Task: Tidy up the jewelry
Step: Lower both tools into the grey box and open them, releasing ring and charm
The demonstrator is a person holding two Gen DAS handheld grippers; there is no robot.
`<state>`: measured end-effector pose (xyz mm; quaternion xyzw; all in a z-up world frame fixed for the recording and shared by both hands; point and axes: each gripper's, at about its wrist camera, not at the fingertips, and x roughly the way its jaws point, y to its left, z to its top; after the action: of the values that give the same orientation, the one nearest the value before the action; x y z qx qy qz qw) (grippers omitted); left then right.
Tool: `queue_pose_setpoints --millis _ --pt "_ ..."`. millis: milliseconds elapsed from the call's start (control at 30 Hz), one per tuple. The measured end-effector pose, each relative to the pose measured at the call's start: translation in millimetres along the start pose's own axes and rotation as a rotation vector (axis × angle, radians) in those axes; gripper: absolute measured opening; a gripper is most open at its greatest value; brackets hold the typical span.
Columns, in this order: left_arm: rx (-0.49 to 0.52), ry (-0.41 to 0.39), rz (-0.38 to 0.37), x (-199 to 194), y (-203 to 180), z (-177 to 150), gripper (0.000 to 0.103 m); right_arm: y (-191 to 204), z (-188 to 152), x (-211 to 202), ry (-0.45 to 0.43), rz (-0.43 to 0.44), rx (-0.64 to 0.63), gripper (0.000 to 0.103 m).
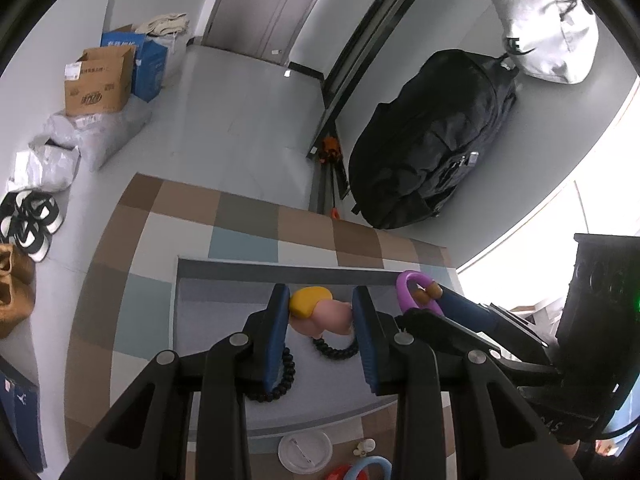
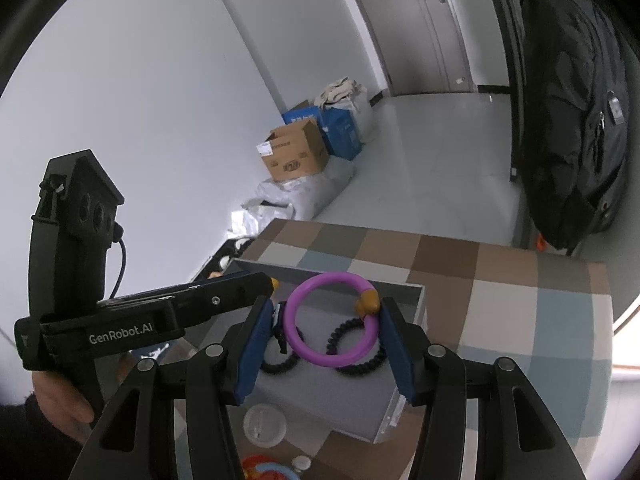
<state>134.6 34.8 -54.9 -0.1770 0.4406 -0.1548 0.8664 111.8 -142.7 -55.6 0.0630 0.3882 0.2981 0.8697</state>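
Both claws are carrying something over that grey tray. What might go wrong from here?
Two risks stand out. The right gripper holds the purple plastic ring with an orange bead only by its outer edges, so the ring might twist or pop free. The left gripper pinches the yellow-and-pink soft charm above the black beaded bracelets in the grey tray; dropped there, it may land on them and tangle.

Soft daylight, blown-out glare at right edge, strong fisheye curvature, dark vignetted corners
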Motion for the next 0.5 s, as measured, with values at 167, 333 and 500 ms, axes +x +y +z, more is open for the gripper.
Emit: queue_pose_setpoints --millis 167,333,500 --pt "-0.020 0.021 -0.005 7.0 3.0 3.1 0.026 -4.8 0.4 5.5 0.020 0.001 0.017 0.053" --pt "-0.025 0.026 -0.005 10.6 3.5 6.2 0.026 -3.5 -1.0 11.2 0.044 0.000 -0.002 0.053" --pt "-0.044 0.022 -0.023 11.8 7.6 9.0 0.027 -2.7 -1.2 14.2 0.058 -0.013 -0.016 0.055"
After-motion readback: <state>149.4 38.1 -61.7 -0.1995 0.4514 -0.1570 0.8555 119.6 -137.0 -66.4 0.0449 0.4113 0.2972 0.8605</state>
